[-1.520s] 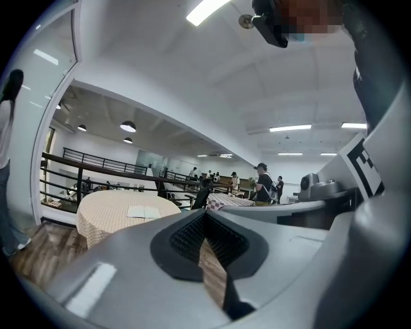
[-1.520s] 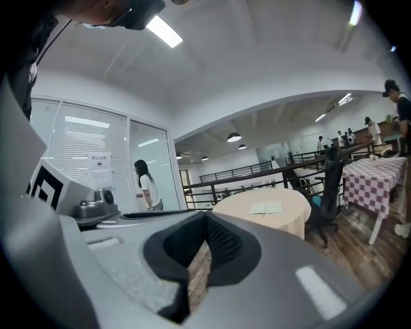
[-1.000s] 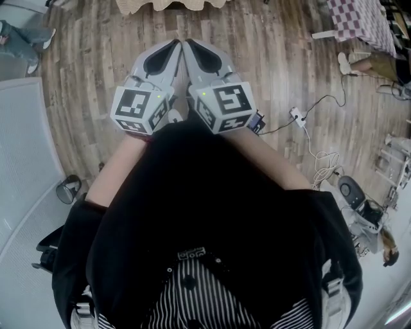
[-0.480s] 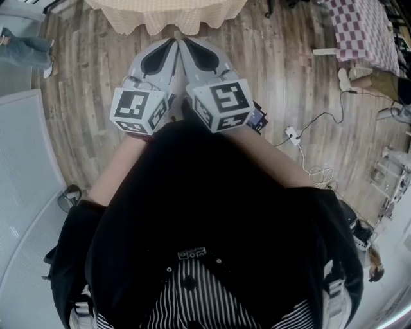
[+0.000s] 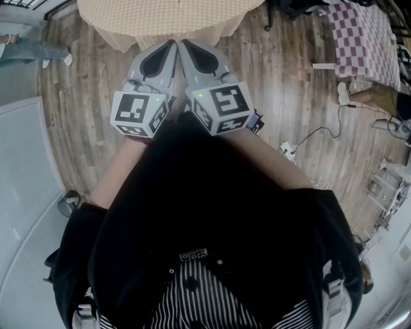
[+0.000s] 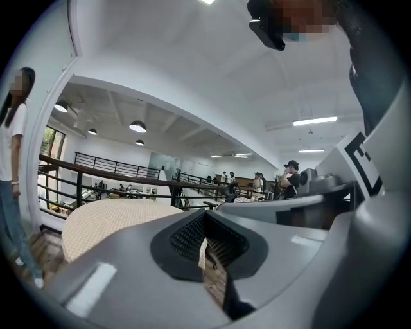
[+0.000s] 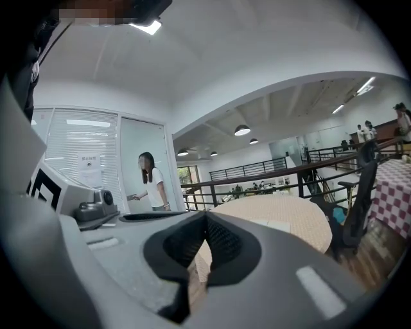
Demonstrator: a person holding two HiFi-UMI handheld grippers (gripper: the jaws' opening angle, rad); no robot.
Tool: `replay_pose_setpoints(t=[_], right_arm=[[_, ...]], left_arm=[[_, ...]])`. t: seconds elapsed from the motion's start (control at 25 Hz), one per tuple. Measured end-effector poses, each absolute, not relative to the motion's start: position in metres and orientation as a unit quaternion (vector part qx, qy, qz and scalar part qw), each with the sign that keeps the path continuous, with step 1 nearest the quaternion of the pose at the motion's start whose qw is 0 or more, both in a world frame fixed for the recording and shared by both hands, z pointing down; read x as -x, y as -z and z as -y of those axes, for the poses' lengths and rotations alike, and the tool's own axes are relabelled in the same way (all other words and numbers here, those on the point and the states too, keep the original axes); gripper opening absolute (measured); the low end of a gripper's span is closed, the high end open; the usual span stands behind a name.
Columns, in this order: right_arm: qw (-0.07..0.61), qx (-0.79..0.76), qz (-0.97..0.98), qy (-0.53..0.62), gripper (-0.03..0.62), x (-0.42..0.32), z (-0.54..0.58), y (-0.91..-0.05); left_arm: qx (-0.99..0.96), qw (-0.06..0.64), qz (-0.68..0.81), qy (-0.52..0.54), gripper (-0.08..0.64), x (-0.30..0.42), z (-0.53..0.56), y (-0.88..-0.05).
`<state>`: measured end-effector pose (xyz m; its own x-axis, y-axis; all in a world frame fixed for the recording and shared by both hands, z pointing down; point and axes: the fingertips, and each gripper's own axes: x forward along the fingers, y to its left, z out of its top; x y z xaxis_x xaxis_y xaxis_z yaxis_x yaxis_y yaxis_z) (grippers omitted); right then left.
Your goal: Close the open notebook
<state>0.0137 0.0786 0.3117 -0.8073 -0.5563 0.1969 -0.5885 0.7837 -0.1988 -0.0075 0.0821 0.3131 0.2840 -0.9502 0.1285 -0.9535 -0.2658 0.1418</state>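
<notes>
Near table [image 5: 109, 29] edge, open floor [image 5: 83, 109], left gripper [image 5: 169, 45], right gripper [image 5: 182, 45] apparently closed

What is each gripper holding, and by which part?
Nothing. The left gripper and the right gripper both have their jaws shut together with nothing between them.

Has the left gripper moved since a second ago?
Yes. The left gripper has come forward, toward the table, whose cloth edge now reaches it in the head view.
</notes>
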Motion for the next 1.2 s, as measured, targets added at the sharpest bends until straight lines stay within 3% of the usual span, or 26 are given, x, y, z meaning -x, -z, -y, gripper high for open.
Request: replay_pose_setpoints(t=[0.6,1.2], right_arm=[[0.068,-0.320,0.936,-0.128,0.002,0.013,-0.005,-0.322],[0.072,-0.372,0.918,-0.118,0.000,0.111,0.157,-0.300]], left_arm=[[-0.807,0.107,0.581,-0.012,-0.003,0.034,-0.007,-0.324],[-0.842,0.095,0.531,-0.003,-0.005,0.133,0.164,-0.294]])
